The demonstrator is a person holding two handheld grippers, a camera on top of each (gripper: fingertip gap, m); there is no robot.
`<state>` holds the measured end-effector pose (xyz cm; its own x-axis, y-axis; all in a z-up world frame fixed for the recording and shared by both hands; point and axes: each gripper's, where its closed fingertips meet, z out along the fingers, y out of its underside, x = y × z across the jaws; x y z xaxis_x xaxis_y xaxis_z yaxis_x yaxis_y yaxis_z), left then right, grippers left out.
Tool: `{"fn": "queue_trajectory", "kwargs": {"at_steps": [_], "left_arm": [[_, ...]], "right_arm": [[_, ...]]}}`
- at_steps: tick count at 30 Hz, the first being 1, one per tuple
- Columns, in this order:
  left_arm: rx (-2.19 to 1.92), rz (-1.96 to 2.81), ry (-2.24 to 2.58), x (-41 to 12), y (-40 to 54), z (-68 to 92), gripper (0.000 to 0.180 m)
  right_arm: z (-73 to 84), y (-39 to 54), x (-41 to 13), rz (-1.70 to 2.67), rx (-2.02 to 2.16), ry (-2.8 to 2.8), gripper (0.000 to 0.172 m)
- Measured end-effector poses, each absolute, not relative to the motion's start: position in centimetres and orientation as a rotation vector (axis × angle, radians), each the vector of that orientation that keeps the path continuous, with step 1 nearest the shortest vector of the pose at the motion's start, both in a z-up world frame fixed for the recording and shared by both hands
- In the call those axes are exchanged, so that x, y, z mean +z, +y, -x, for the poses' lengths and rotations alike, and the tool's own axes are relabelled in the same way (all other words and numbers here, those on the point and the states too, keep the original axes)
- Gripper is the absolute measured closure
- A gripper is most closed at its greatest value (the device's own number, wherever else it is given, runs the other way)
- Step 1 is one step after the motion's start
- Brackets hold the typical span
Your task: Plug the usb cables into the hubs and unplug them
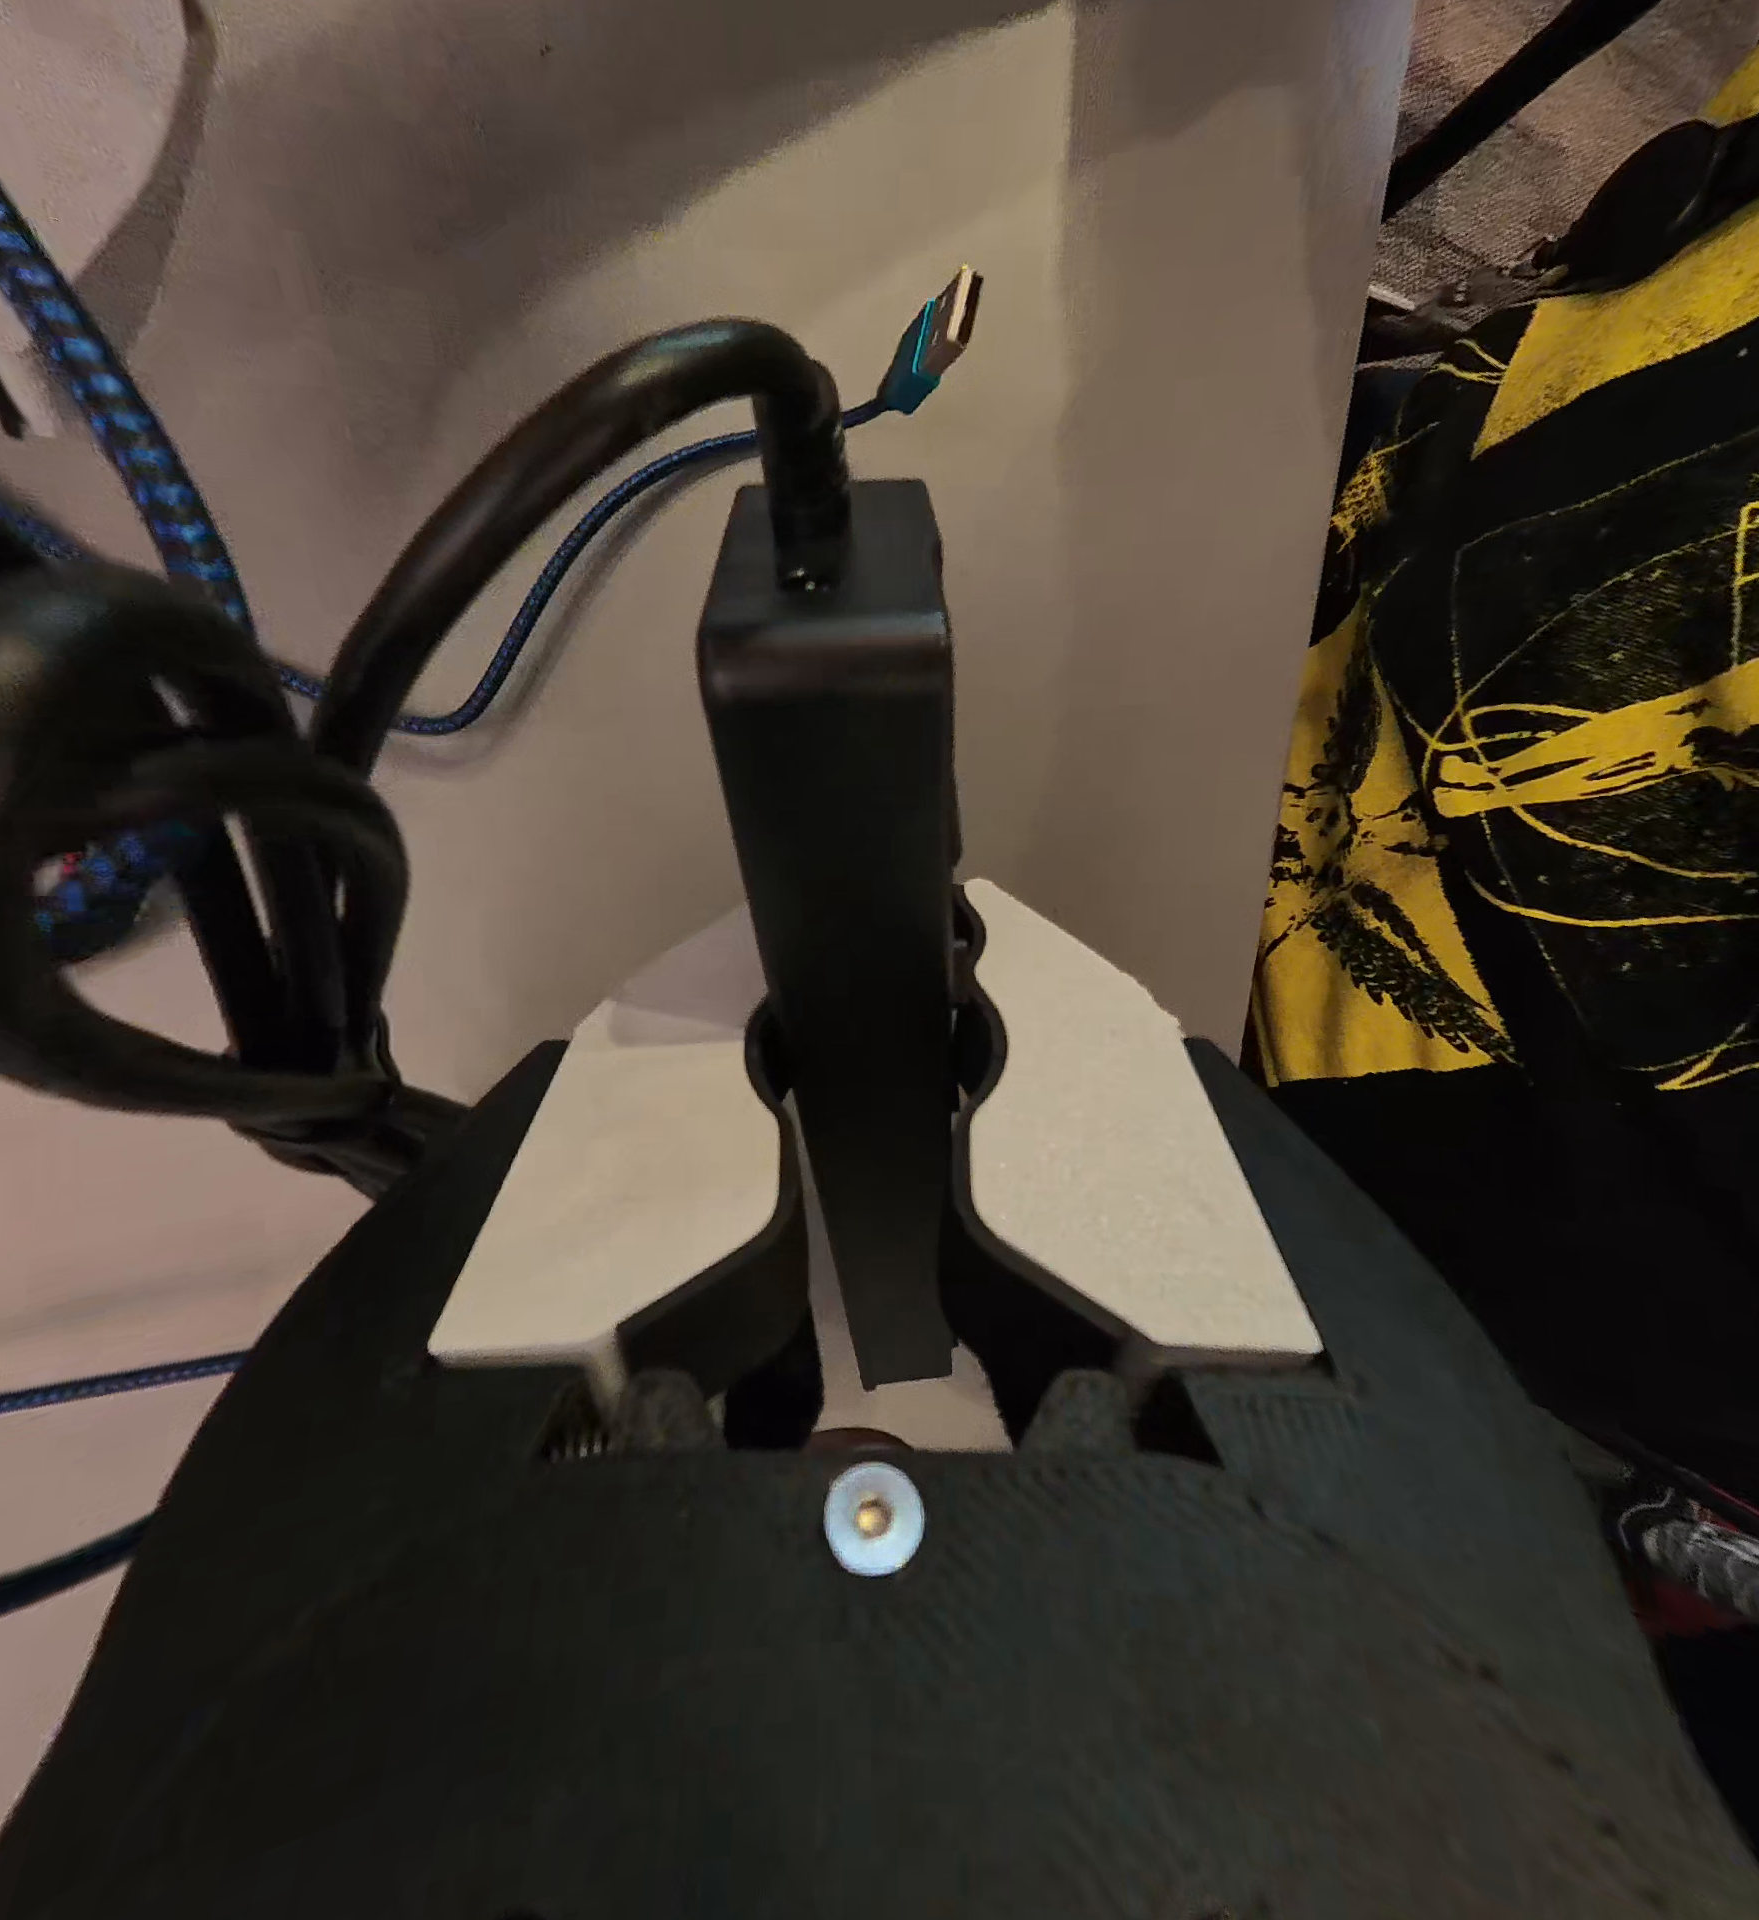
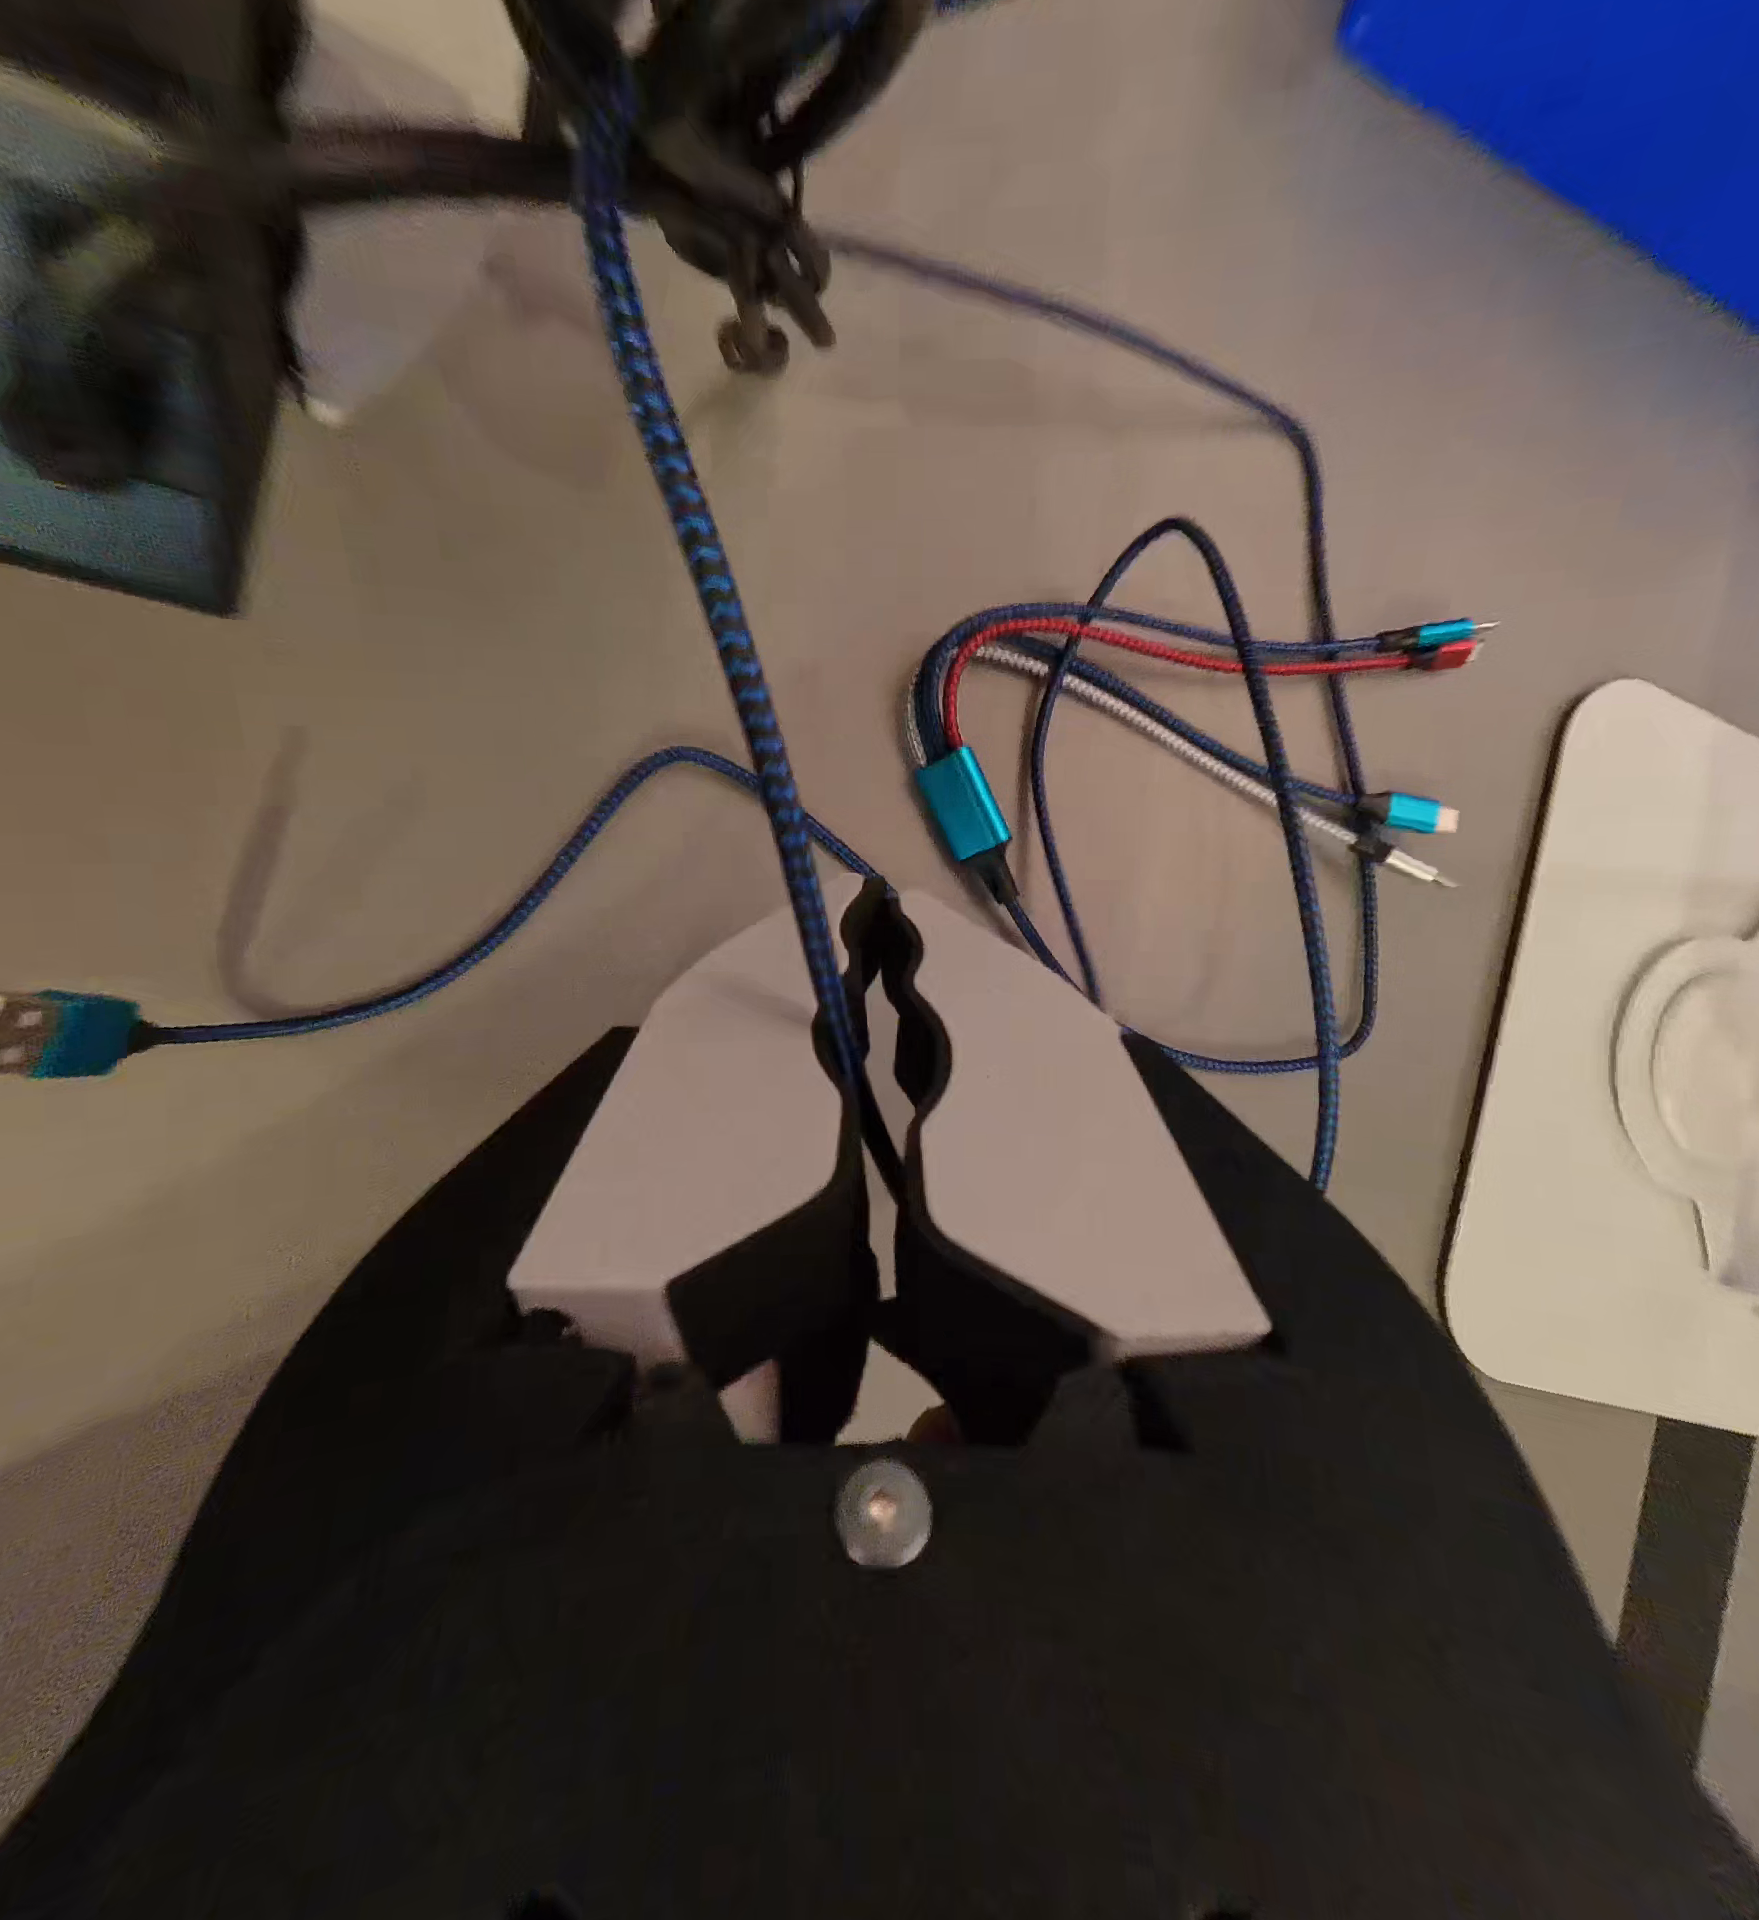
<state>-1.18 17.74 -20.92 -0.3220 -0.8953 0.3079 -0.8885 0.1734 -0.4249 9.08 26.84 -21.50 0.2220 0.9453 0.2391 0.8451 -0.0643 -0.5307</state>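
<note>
— What's the left claw (image 1: pixel 870 997) got?

— I see it clamped on the black USB hub (image 1: pixel 833 831), both pads pressing the hub's narrow sides. The hub stands upright between the fingers, its thick black lead (image 1: pixel 584 457) curving out of the top end and down to the left into a bundled coil (image 1: pixel 179 831). Beyond it a blue braided cable ends in a teal USB-A plug (image 1: pixel 932 348), lifted clear of the grey table (image 1: pixel 1114 520) and not in any port.

— And the right?

— My right claw (image 2: pixel 880 997) is drawn narrow — the fingertips nearly meet, and a thick blue-and-black braided cable (image 2: pixel 688 520) runs down into the slot between them. I take it as pinched there, though the exact contact is hard to see. A thinner blue cable passes under the tips and ends at the teal plug (image 2: pixel 33 1029), lying flat on the table far left. To the right lies a multi-head cable (image 2: pixel 963 805) with red, blue and silver tails, beside a white stand base (image 2: pixel 1581 1039).
</note>
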Motion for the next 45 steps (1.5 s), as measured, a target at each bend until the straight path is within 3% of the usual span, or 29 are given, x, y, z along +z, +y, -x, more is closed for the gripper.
{"fn": "queue_trajectory", "kwargs": {"at_steps": [3, 12, 23, 24, 25, 29, 37, 41, 45], "left_arm": [[-0.813, 1.827, 2.403, -21.1, 18.1, 2.1, 0.154], [-0.462, 1.843, 2.515, -22.8, 19.6, 5.7, 0.155], [-0.412, 1.941, 2.380, -22.6, 21.6, 8.5, 0.155], [-0.415, 1.945, 2.373, -22.6, 21.7, 8.5, 0.155], [-0.417, 1.949, 2.369, -22.7, 21.7, 8.6, 0.155], [-0.428, 1.957, 2.346, -22.8, 21.9, 8.9, 0.155], [-0.455, 1.950, 2.321, -22.7, 22.1, 9.2, 0.155], [-0.436, 1.938, 2.330, -22.9, 21.9, 9.0, 0.154], [-0.426, 1.933, 2.321, -23.0, 21.8, 9.0, 0.155]], "right_arm": [[-9.4, 27.7, -20.6, 1.964, 0.282, -1.520, 0.172], [-17.0, 30.7, -11.1, 1.922, 0.507, -0.888, 0.172], [-21.1, 26.7, -20.4, 2.452, 0.314, -0.969, 0.172], [-21.0, 26.3, -20.8, 2.477, 0.303, -0.978, 0.140], [-20.8, 26.0, -20.7, 2.485, 0.313, -0.971, 0.125], [-20.9, 24.1, -18.9, 2.502, 0.306, -0.924, 0.093], [-15.3, 19.2, -14.6, 2.288, 0.160, -1.134, 0.070], [-14.1, 20.2, -17.6, 2.310, 0.072, -1.288, 0.040], [-13.8, 23.7, -21.4, 2.395, 0.019, -1.308, 0.039]]}}
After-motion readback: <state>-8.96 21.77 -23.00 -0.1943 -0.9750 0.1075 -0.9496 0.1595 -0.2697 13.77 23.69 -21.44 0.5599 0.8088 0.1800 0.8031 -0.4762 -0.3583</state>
